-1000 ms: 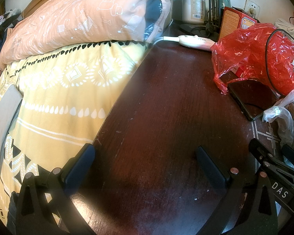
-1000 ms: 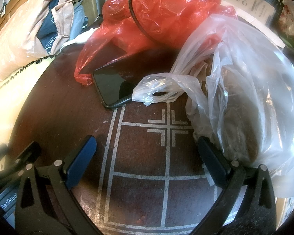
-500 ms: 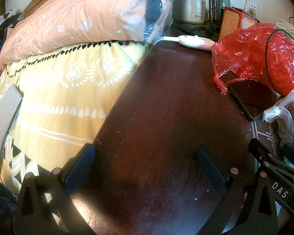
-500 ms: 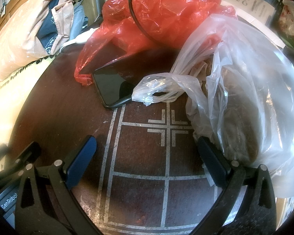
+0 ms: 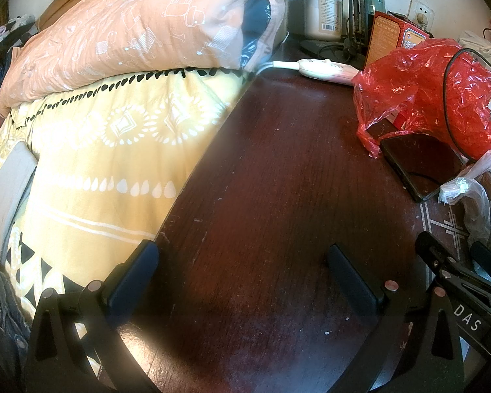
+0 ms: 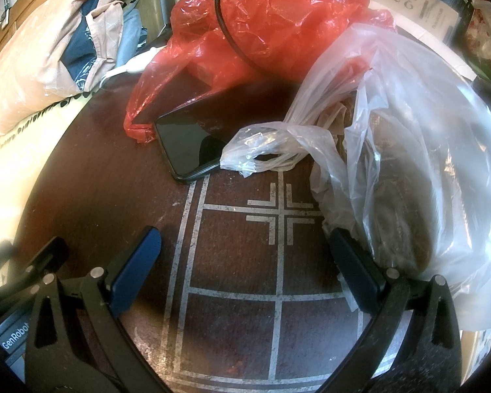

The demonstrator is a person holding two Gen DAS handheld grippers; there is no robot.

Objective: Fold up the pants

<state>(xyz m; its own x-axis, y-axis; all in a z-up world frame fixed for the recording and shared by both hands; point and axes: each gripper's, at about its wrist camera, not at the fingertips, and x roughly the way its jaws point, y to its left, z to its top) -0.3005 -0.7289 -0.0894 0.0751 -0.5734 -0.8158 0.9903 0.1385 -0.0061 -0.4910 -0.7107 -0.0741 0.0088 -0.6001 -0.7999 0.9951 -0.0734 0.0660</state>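
A strip of dark denim, likely the pants (image 5: 1,308), shows at the lower left edge of the left wrist view, lying on the yellow patterned bedspread (image 5: 108,163). My left gripper (image 5: 242,268) is open and empty, low over the dark wooden table (image 5: 278,196) beside the bed. My right gripper (image 6: 245,249) is open and empty, low over the same table (image 6: 232,255), its right finger (image 6: 353,262) against a clear plastic bag (image 6: 409,150). The right gripper also shows at the right edge of the left wrist view (image 5: 458,262).
A grey folded cloth (image 5: 6,193) lies on the bed at left, and a peach quilt (image 5: 131,29) is piled behind. On the table are a red plastic bag (image 5: 435,91), a black phone (image 6: 186,137), a white power strip (image 5: 324,70), a jar (image 5: 322,18) and a box (image 5: 396,37).
The dark denim has come into the lower left corner of the left wrist view. Both grippers have stayed where they were, open.
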